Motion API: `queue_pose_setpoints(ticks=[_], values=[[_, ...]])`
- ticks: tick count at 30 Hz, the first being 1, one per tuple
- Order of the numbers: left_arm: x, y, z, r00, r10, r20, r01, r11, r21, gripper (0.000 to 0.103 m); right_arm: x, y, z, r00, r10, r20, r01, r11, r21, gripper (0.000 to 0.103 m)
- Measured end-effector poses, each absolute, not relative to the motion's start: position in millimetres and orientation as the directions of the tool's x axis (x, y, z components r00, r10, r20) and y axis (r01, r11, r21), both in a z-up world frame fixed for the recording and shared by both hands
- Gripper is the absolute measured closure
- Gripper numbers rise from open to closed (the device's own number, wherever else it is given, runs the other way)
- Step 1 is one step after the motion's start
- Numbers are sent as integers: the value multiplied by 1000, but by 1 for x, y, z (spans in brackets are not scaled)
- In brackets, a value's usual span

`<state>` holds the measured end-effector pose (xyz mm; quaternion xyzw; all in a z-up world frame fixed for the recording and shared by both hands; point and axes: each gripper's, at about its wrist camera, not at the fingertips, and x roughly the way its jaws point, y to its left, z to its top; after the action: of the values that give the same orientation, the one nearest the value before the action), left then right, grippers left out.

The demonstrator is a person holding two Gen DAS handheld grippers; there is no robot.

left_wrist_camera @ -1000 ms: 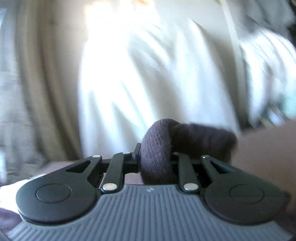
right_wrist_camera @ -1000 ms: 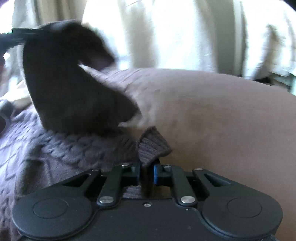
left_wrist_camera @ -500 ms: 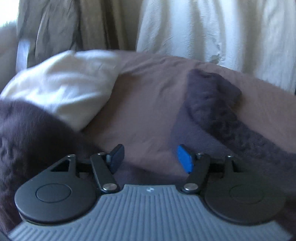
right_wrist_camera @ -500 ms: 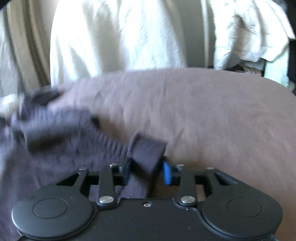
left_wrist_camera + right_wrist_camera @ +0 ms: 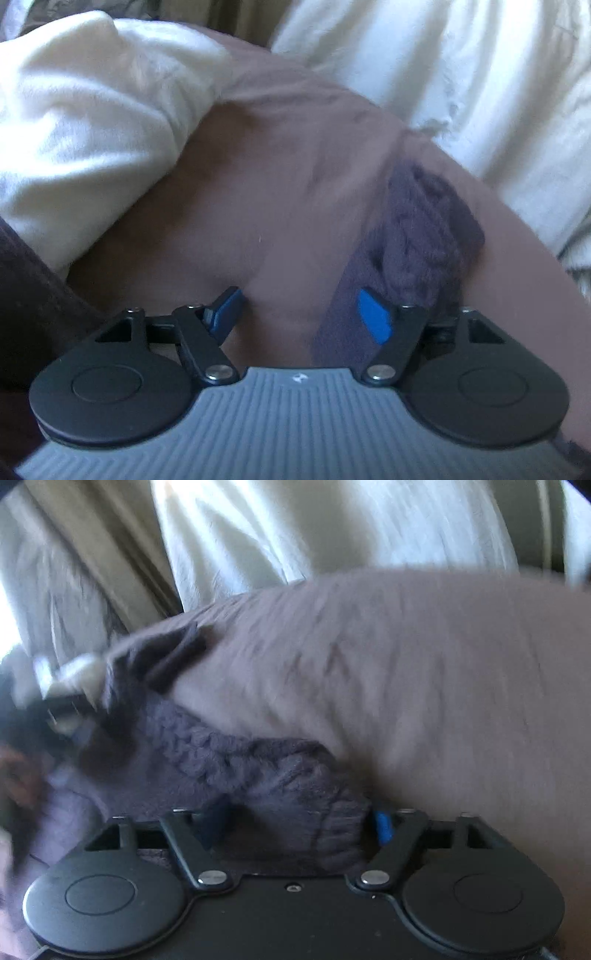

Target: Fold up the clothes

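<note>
A dark purple cable-knit sweater point(image 5: 229, 760) lies on a brown bed cover point(image 5: 424, 686). My right gripper point(image 5: 299, 823) is open, its jaws wide apart, with the sweater's knit lying loose between them. My left gripper point(image 5: 299, 314) is open and empty just above the brown cover point(image 5: 258, 192). A folded part of the sweater point(image 5: 424, 240) lies by its right blue pad point(image 5: 373, 317). In the right wrist view the left gripper point(image 5: 62, 709) shows blurred at the far left, by the sweater's far end.
A white pillow point(image 5: 92, 118) lies at the left on the bed. Pale curtains point(image 5: 461, 66) hang behind the bed; they also show in the right wrist view point(image 5: 258, 528). A dark fabric mass point(image 5: 33, 302) sits at the left edge.
Both grippers have let go of the sweater: the left opened first and dropped low over the bed, the right opened its jaws wide. The sweater part now lies on the cover.
</note>
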<state>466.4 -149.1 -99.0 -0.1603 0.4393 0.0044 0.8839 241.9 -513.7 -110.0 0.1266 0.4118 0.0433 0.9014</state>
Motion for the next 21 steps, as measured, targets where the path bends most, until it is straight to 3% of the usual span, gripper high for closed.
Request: queue_pose_setpoints(ticks=[1, 5, 7, 8, 10, 11, 13, 16, 18, 21], values=[[459, -162, -90, 651, -127, -748, -90, 966, -243, 102, 234, -502, -102, 703, 127, -700, -15, 986, 164, 85], [420, -231, -54, 772, -202, -603, 187, 978, -90, 102, 177, -508, -65, 859, -25, -511, 78, 994, 83, 89], [404, -256, -47, 747, -323, -581, 303, 943, -135, 97, 152, -516, -62, 865, -151, -479, 176, 984, 8, 89], [397, -265, -45, 732, -366, -574, 340, 927, -159, 86, 145, -522, -66, 849, -191, -493, 215, 977, -7, 89], [393, -267, -48, 757, -331, -564, 299, 942, -152, 34, 140, -537, -85, 791, -211, -574, 270, 963, 17, 89], [391, -268, -50, 770, -309, -559, 274, 950, -148, 28, 140, -542, -97, 762, -217, -610, 289, 957, 21, 89], [390, -266, -56, 805, -226, -549, 196, 974, -114, 24, 141, -547, -118, 717, -223, -661, 308, 951, 13, 89], [405, -256, -72, 809, -56, -585, 57, 998, -17, 19, 147, -535, -121, 717, -248, -651, 280, 958, -57, 89], [428, -244, -88, 756, -76, -650, 66, 997, -40, 12, 153, -527, -119, 720, -255, -645, 249, 963, -102, 88], [468, -233, -122, 589, -212, -780, 60, 974, -220, 14, 149, -528, -119, 729, -229, -645, 230, 970, -83, 88]])
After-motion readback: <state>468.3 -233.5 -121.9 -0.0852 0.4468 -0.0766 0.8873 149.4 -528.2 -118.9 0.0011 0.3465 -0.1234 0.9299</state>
